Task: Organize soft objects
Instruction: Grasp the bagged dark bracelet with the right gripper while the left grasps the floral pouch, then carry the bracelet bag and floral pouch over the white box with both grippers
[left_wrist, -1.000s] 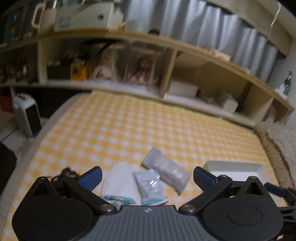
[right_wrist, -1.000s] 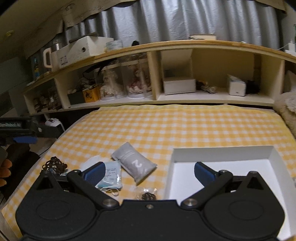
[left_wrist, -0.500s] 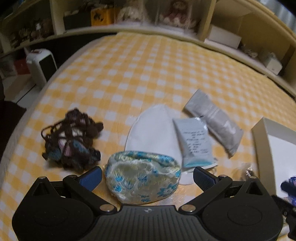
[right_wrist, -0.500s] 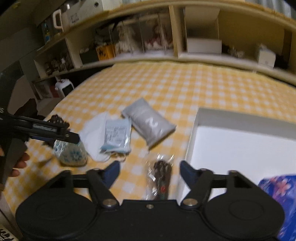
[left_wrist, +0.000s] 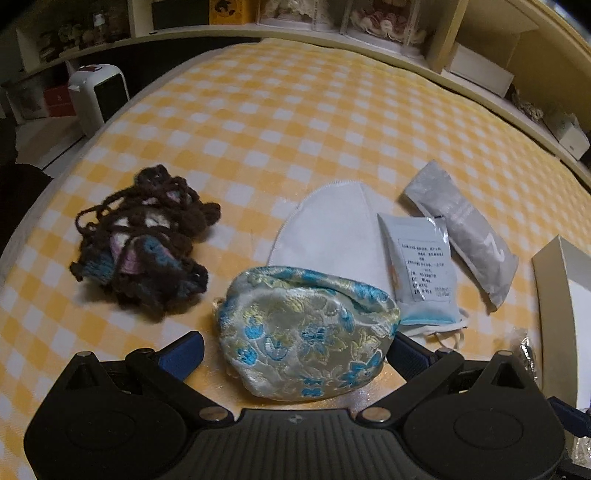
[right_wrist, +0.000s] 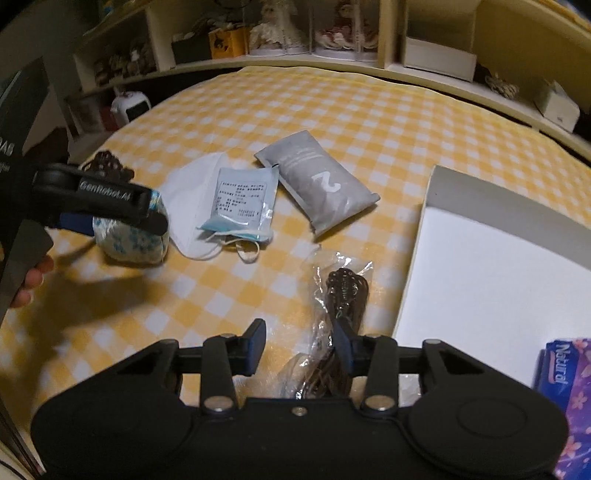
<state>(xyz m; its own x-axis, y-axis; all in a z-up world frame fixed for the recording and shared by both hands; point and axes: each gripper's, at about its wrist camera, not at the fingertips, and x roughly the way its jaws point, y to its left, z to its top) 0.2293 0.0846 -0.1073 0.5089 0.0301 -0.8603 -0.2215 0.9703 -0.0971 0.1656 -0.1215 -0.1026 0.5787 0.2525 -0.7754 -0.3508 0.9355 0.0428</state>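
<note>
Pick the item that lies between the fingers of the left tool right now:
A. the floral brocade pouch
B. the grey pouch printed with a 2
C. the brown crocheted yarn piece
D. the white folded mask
A: in the left wrist view the floral brocade pouch sits between the fingers of the left tool, while the brown yarn piece, white mask and grey pouch lie beyond it.
</note>
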